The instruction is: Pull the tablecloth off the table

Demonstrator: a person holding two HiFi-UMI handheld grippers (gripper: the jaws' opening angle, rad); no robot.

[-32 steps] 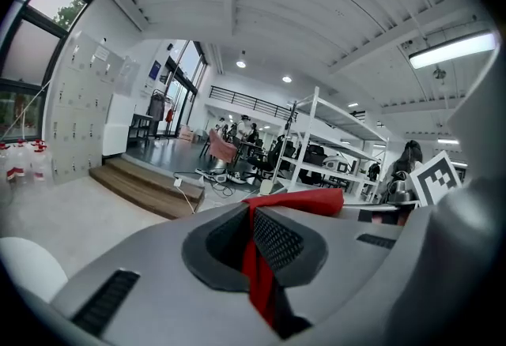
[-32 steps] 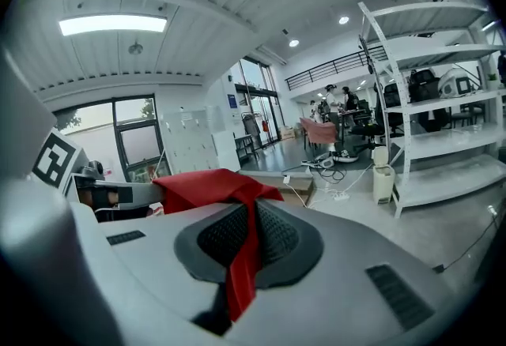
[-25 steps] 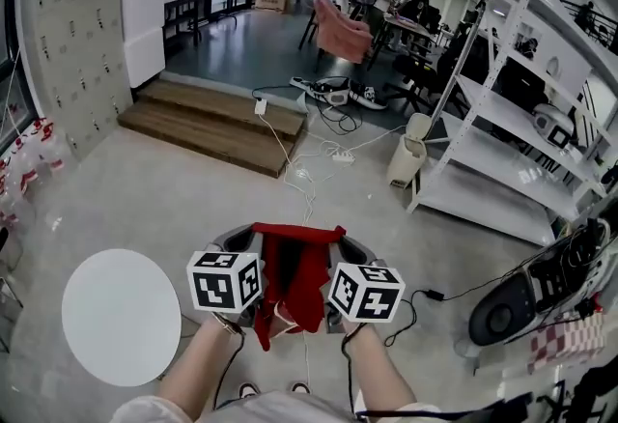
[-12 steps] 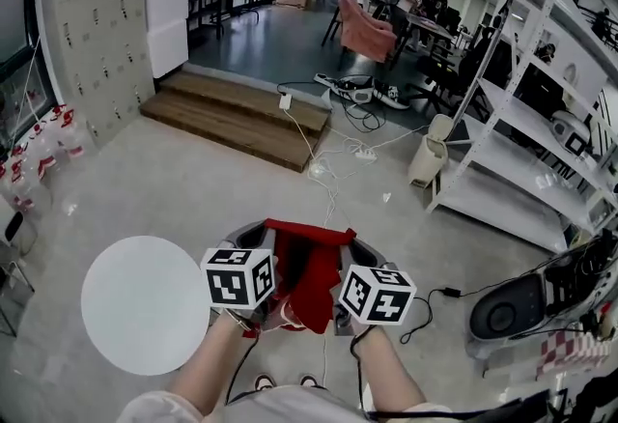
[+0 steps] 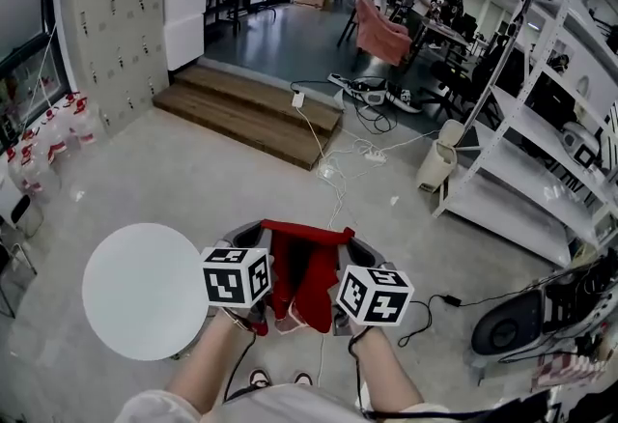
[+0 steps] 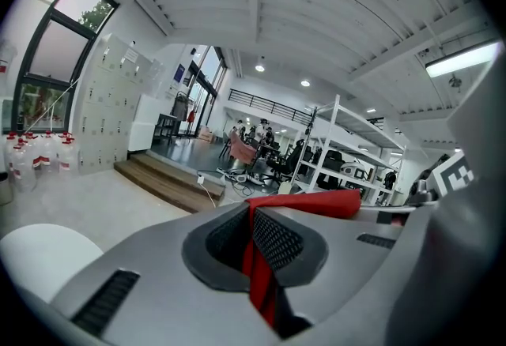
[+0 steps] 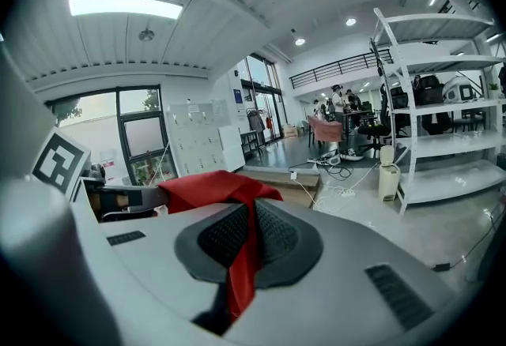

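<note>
Red tablecloth (image 5: 301,268), apparently off table (image 5: 135,291), hangs pinched in left gripper (image 5: 259,236) and right gripper (image 5: 348,243) fingers (image 7: 275,238), forearms (image 5: 205,371) parallel.

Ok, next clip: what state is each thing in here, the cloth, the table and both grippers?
Red tablecloth: off the table, bunched, hanging between the two grippers.
Round white table: bare, apart from the cloth, to the person's left.
Left gripper: shut on one end of the tablecloth.
Right gripper: shut on the other end of the tablecloth.
</note>
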